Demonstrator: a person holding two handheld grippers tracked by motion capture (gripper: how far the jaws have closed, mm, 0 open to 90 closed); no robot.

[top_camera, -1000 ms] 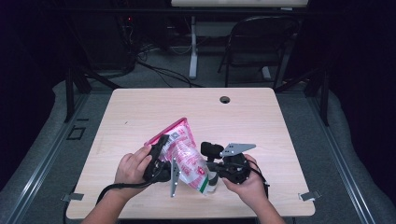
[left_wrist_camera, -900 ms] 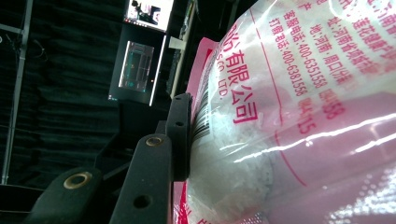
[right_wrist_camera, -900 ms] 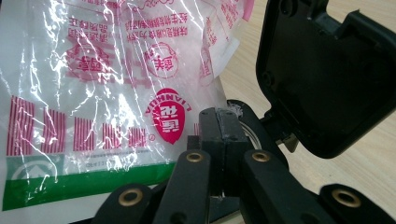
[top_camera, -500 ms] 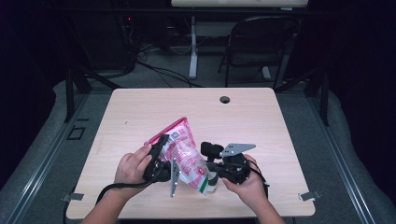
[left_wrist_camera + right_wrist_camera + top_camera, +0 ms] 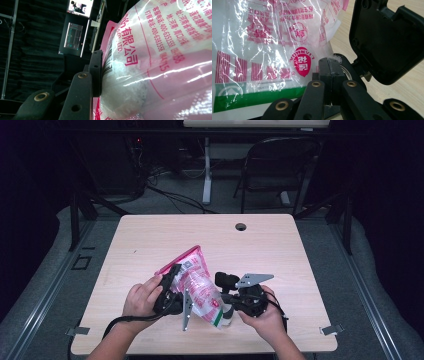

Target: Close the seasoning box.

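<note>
A clear and pink plastic bag (image 5: 200,287) with red print and white grains inside is held up over the table's front middle. My left gripper (image 5: 172,292) grips its body from the left. In the left gripper view one black pad (image 5: 97,72) presses into the bulging bag (image 5: 155,62), and the other jaw is hidden behind it. My right gripper (image 5: 227,306) meets the bag's lower green-striped end from the right. In the right gripper view its jaws (image 5: 331,66) are shut together with a bit of the bag's (image 5: 267,42) film pinched at their tips.
The wooden table (image 5: 280,250) has a round cable hole (image 5: 241,226) near its far edge. A folding chair (image 5: 275,165) and floor cables lie beyond it. A black casing (image 5: 387,40), seemingly the left gripper's, hangs close to the right gripper's jaws.
</note>
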